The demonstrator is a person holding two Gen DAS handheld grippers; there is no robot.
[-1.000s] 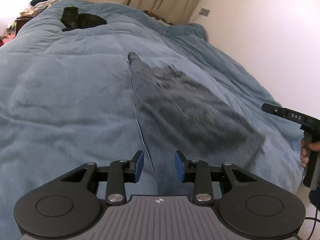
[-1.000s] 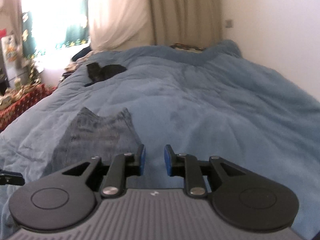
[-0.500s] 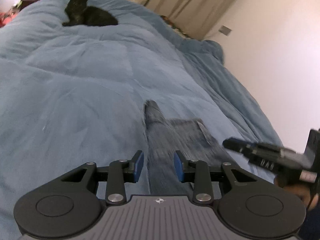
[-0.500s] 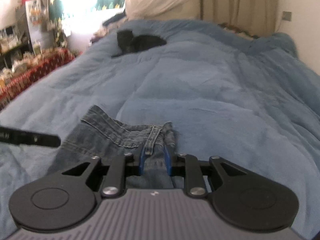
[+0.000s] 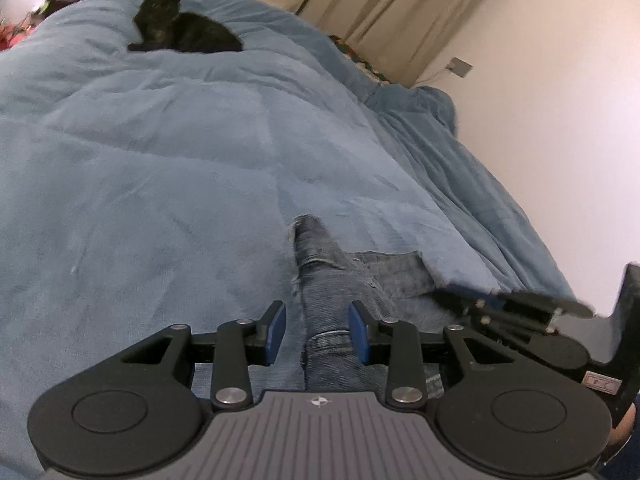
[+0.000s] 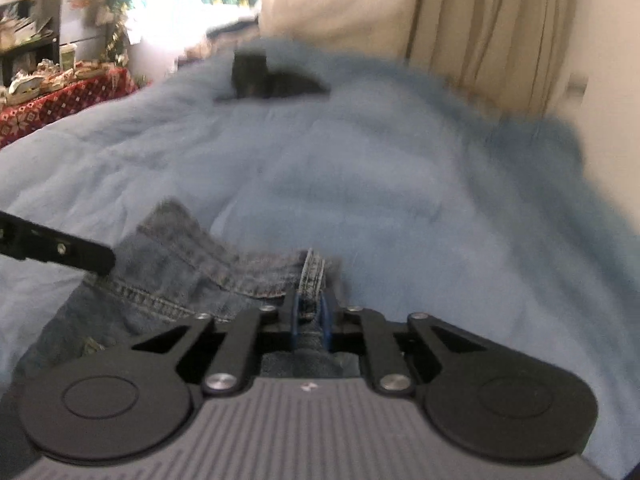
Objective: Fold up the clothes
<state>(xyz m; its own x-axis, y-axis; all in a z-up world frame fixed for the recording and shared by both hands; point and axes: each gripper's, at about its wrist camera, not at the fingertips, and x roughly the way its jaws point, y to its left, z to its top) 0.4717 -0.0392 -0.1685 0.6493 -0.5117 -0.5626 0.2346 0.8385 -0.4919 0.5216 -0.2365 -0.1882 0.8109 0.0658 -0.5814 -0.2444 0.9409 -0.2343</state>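
Note:
A pair of blue jeans point(image 5: 332, 280) lies on the blue duvet point(image 5: 160, 168). My left gripper point(image 5: 317, 330) is open, its blue pads on either side of a raised fold of the denim near a belt loop. My right gripper point(image 6: 311, 318) is shut on the jeans' waistband point(image 6: 308, 276) at a seam. The right gripper also shows in the left wrist view point(image 5: 516, 312), low on the right. The left gripper's finger point(image 6: 60, 250) shows at the left edge of the right wrist view, over the jeans point(image 6: 168, 272).
A black cat point(image 5: 180, 28) lies far up the bed, also blurred in the right wrist view point(image 6: 268, 78). A white wall point(image 5: 560, 100) runs along the bed's right side. Curtains point(image 6: 480, 28) hang behind. A cluttered red-cloth table point(image 6: 60, 92) stands at left.
Both grippers have come down to the jeans' near end. The right jaws have shut on the waistband. The left jaws have stayed open and now straddle the denim fold.

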